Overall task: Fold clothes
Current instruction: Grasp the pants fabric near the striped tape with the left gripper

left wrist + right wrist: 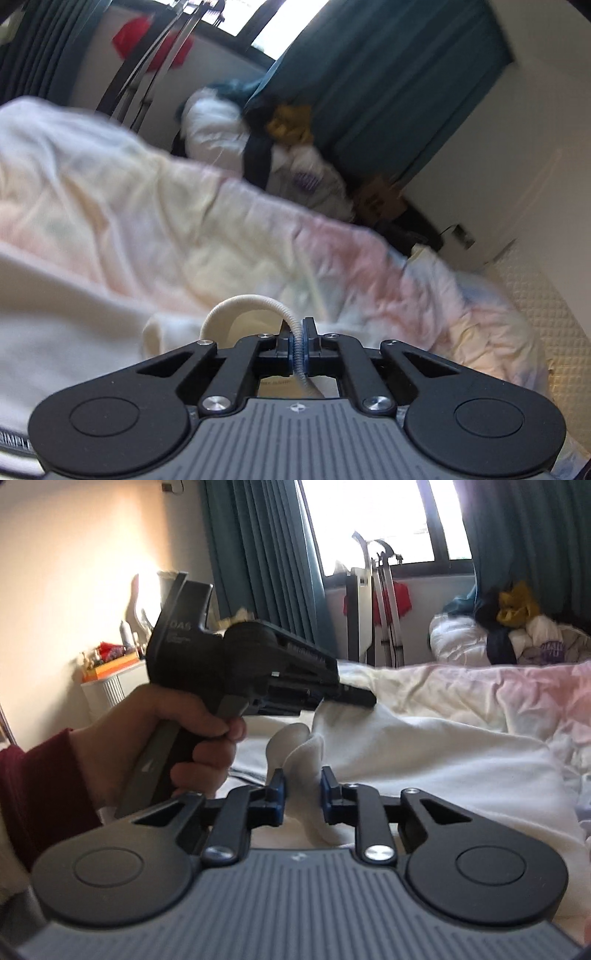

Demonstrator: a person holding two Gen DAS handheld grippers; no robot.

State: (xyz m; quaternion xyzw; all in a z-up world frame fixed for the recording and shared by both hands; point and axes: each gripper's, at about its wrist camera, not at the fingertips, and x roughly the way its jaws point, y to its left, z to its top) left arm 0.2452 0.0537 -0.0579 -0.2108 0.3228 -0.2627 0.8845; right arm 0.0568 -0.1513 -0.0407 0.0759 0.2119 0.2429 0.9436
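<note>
Gripping the cream drawstring [255,301] in the clenched left gripper [297,341] and a white garment [424,753] fold in the right gripper [303,794], both should lift together, evenly.

Teal curtains [258,554] frame a bright window [369,517], a folded metal rack [384,602] leaning below it. A pastel duvet [221,229] covers the bed; by the far wall, a cluttered orange-topped shelf [110,668]

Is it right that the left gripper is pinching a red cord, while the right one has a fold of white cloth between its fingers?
Not quite: the cord is cream, not red. The left wrist view shows the left gripper shut on it. The rest holds: in the right wrist view a fold of white cloth sits between the fingers of the right gripper.
</note>
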